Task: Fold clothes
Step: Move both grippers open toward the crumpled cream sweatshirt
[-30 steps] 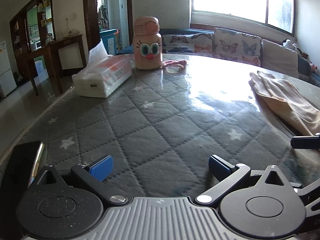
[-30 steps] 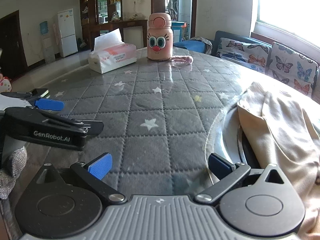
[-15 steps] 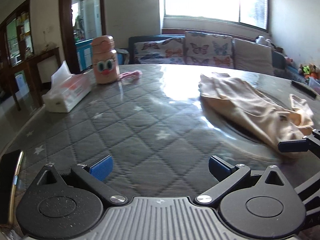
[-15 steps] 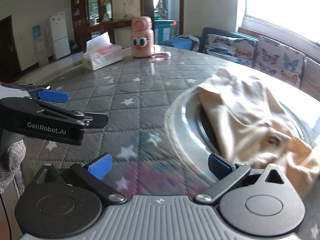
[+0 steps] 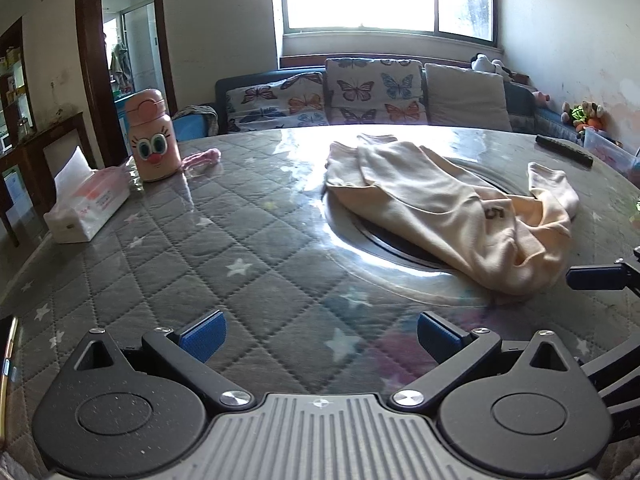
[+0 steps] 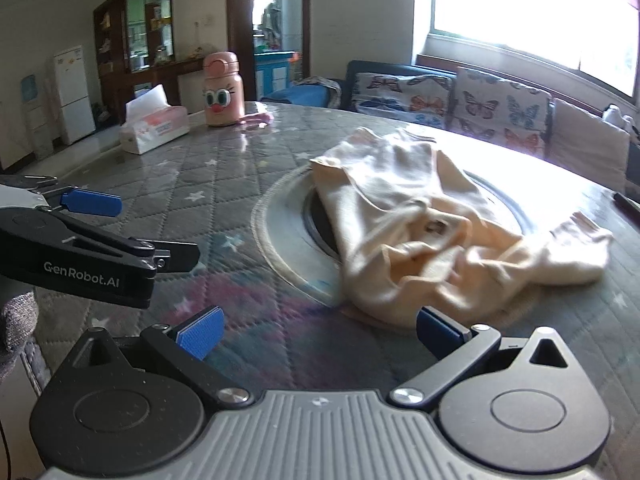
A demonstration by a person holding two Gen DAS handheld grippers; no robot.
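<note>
so the thing to fold is a cream garment [image 5: 432,208], looks like a thin knit top or kids' pyjama piece, can't say exactly which. it lies crumpled on the round glass turntable [image 5: 360,248] in the middle of the surface [image 5: 240,248], which has a grey quilted star cloth under a clear cover. one end is spread fairly flat toward the sofa side, the near end is bunched into a lumpy fold, and a sleeve or leg flops off to the right. there's a small dark "5" mark near the bunched part.

handling guess: light, floppy, zero stiffness, so it'll sag and drag wherever it isn't held. the clear cover looks slick, so the cloth should slide easily, which is good for spreading but it may skate when pinched. i'd take it by a hem or the two corners of one edge, one in each tool, and lift to shake it flat before any fold. grabbing the bunched middle would probably just pick up several layers.

left hand-held gripper [image 5: 318,330] hovers low over the bare surface with its blue pads wide apart, holding nothing. right hand-held gripper [image 6: 318,330] is also spread apart and empty, its right pad just beside the near bunched edge of the cloth, can't tell if touching.

nothing folded yet, by the look of it.
</note>
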